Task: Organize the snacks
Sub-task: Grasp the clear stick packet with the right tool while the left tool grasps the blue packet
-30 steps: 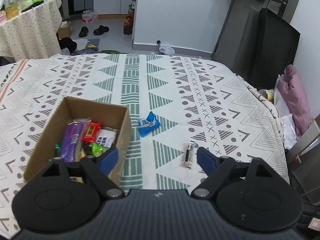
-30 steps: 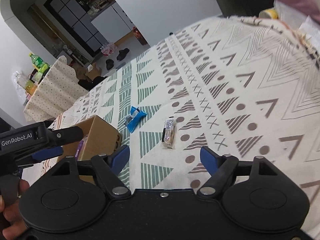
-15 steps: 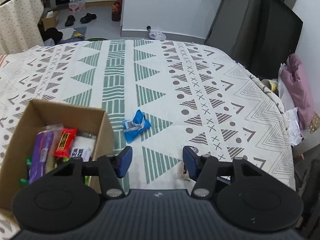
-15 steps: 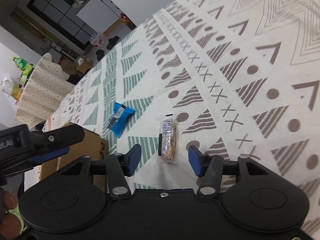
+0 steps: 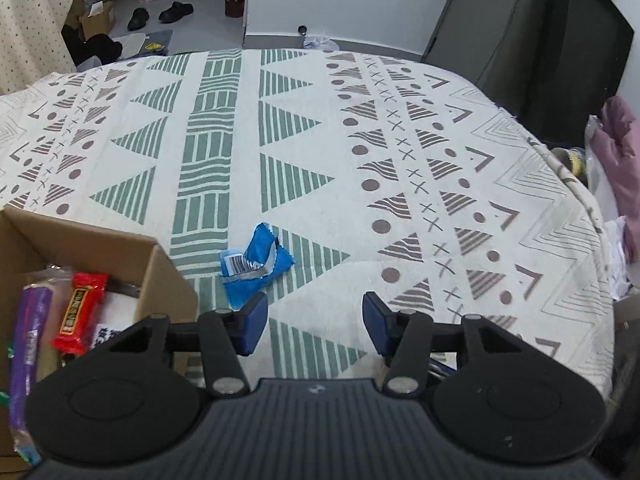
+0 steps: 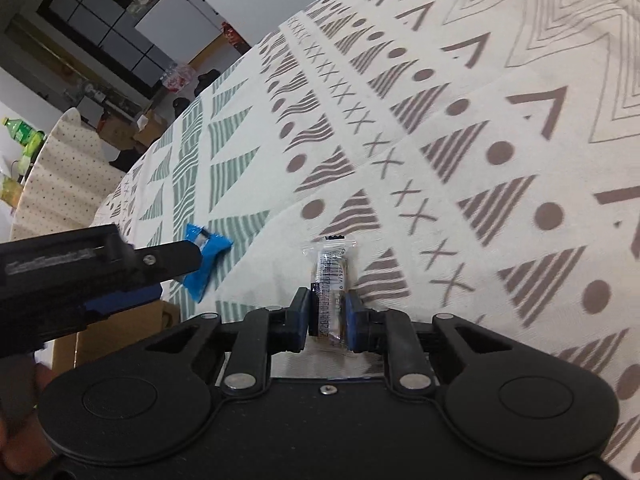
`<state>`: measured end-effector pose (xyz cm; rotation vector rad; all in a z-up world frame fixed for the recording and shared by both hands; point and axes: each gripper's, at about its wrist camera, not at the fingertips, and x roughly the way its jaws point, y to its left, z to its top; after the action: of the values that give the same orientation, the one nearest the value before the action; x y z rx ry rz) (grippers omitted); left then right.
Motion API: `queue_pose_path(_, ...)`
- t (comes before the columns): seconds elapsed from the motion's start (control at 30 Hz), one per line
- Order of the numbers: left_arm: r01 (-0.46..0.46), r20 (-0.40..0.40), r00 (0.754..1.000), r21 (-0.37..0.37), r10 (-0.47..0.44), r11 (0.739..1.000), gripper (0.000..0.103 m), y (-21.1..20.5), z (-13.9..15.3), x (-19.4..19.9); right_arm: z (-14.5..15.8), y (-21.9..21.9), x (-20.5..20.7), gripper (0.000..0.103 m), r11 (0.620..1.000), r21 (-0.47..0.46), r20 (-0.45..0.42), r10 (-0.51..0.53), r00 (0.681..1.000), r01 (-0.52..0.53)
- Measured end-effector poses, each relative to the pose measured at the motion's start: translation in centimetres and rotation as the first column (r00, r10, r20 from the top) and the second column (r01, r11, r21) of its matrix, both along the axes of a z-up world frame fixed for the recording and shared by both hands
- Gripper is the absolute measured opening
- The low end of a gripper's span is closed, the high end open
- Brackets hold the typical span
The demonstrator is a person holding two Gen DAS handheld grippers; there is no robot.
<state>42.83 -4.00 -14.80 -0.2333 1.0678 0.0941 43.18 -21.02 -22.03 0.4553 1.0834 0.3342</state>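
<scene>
patterned cloth (image 5: 360, 128) in cream with green and brown triangles covers the table in the left wrist view, and behind it lie a grey floor, one pair of dark shoes (image 5: 160, 16) and a black panel leaning at the wall. the left gripper (image 5: 314, 322) hovers low over the cloth with its two blue pads well apart and nothing between them. one blue snack packet (image 5: 256, 266), crumpled with a barcode showing, lies on the cloth just beyond the left pad. one cardboard box (image 5: 160, 264) sits at the left edge, cut off by the frame; inside it show one red bar (image 5: 82, 314), one purple packet (image 5: 28, 356) and a white wrapper with dark print, the rest hidden by the gripper body. a pink bundle (image 5: 616, 152) is cut off at the right edge. from the right wrist view the same cloth (image 6: 480, 120) fills most of the frame, tilted and a little blurred. the right gripper (image 6: 328, 316) has its two pads pressed against the sides of one clear-wrapped snack bar (image 6: 330, 276), which lies on the cloth with its far end sticking out past the pads and its near end hidden under the gripper body. the blue packet (image 6: 204, 264) lies to the left, partly covered by the dark body of the left gripper (image 6: 96, 276), whose pads are too hidden here to judge. a corner of the box (image 6: 120, 328) shows below it, and one green bottle (image 6: 18, 132) stands on a dotted cloth far left.
</scene>
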Motion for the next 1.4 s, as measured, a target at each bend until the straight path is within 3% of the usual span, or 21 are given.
queue_pose_path(0.17,-0.109,-0.020,0.994,0.045,0.110,0.993,0.054,0.2,-1.5,1.5,-0.1,-1.5,0.1,0.019,0.999,-0.003,0.002,-0.040,0.999,0.040)
queue_pose_path(0.47,-0.283,-0.013,0.959,0.063,0.284,0.957,0.056,0.3,-3.4,3.1,-0.5,-2.7,0.5,0.019,0.998,0.022,-0.006,-0.055,0.998,0.055)
queue_pose_path(0.6,-0.330,-0.023,0.943,0.066,0.332,0.942,0.057,0.6,-4.0,3.5,-0.7,-3.2,0.4,0.019,0.996,0.050,-0.020,-0.071,0.997,0.072)
queue_pose_path(0.97,-0.406,-0.014,0.913,0.070,0.408,0.911,0.056,1.9,-5.5,3.9,-0.2,-3.0,0.2,0.019,0.996,0.020,-0.018,-0.086,0.996,0.086)
queue_pose_path(1.07,-0.412,-0.020,0.910,0.062,0.413,0.909,0.051,2.1,-5.8,3.8,-0.1,-2.9,0.3,0.019,0.996,0.009,-0.022,-0.089,0.996,0.089)
queue_pose_path(1.13,-0.401,-0.019,0.915,0.058,0.402,0.914,0.038,2.1,-5.6,3.9,0.1,-2.8,0.3,0.019,0.996,-0.001,-0.022,-0.093,0.995,0.093)
queue_pose_path(1.2,-0.379,-0.018,0.924,0.064,0.381,0.923,0.032,2.1,-5.5,3.8,0.4,-2.8,0.2,0.019,0.995,-0.005,-0.020,-0.103,0.994,0.103)
queue_pose_path(1.4,-0.348,-0.026,0.937,0.047,0.349,0.936,0.028,1.9,-4.2,2.5,1.6,-2.7,-0.5,0.019,0.992,-0.007,-0.011,-0.125,0.992,0.125)
